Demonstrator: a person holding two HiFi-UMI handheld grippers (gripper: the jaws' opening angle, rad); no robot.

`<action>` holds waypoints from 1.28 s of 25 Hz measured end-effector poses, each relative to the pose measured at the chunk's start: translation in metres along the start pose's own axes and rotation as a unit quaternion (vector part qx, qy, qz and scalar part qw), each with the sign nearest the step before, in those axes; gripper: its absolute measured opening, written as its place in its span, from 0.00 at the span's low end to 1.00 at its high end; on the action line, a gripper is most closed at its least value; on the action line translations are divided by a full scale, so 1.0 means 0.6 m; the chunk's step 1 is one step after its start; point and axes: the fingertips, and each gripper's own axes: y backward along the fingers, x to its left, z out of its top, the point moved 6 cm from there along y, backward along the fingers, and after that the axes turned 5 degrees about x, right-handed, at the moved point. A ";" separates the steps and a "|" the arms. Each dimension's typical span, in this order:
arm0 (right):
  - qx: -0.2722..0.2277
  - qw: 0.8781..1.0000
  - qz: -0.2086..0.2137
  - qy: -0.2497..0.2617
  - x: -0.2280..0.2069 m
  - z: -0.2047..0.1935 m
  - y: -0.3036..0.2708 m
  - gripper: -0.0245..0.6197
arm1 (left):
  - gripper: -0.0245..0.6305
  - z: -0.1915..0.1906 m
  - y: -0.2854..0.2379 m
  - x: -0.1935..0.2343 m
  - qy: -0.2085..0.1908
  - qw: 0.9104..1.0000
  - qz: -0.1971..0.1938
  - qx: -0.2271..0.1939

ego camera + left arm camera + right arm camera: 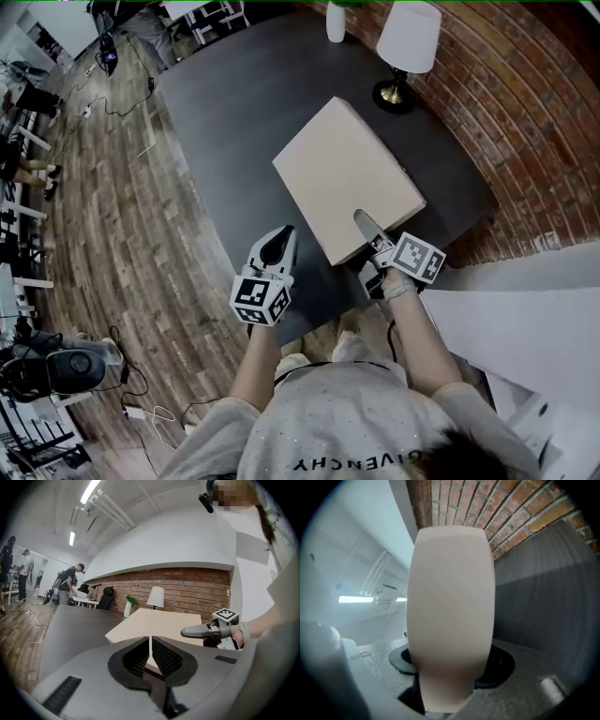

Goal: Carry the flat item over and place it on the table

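Note:
A flat beige box [342, 178] lies over the dark table [225, 103], its near edge at the table's front right. My right gripper [361, 220] is shut on that near edge, one jaw on top of the lid. In the right gripper view the box [450, 597] fills the gap between the jaws. I cannot tell whether the box rests on the tabletop. My left gripper [278, 242] hovers at the table's front edge, just left of the box, shut with nothing in it. In the left gripper view its pads [161, 656] meet in front of the box [154, 623], and the right gripper [187, 631] shows at the right.
A table lamp [405, 52] and a white vase [336, 21] stand at the table's far end by the brick wall [525, 122]. Wooden floor [112, 216] with cables lies to the left. A white surface [525, 328] is at my right. People [68, 585] stand far back.

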 end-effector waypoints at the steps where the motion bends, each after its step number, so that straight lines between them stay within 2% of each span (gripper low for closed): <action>1: -0.001 1.000 0.000 -0.010 -0.003 0.001 -0.005 0.49 | 0.06 -0.004 -0.002 -0.004 0.001 1.000 -0.001 0.003; 8: -0.002 0.998 -0.006 -0.065 -0.027 0.000 -0.036 0.50 | 0.06 -0.022 -0.013 -0.025 0.016 1.000 -0.004 0.014; 13: -0.020 0.991 -0.010 -0.130 -0.049 -0.001 -0.050 0.50 | 0.06 -0.047 -0.030 -0.058 0.003 0.998 -0.054 0.045; 19: -0.048 0.981 -0.023 -0.187 -0.074 0.005 -0.053 0.54 | 0.06 -0.060 -0.046 -0.079 0.020 0.996 -0.063 0.056; 25: -0.056 0.980 -0.054 -0.182 -0.090 0.016 -0.050 0.57 | 0.06 -0.068 -0.059 -0.103 0.028 0.995 -0.082 0.059; 32: -0.062 0.978 -0.103 -0.172 -0.099 0.022 -0.043 0.62 | 0.06 -0.078 -0.066 -0.129 0.016 0.990 -0.118 0.070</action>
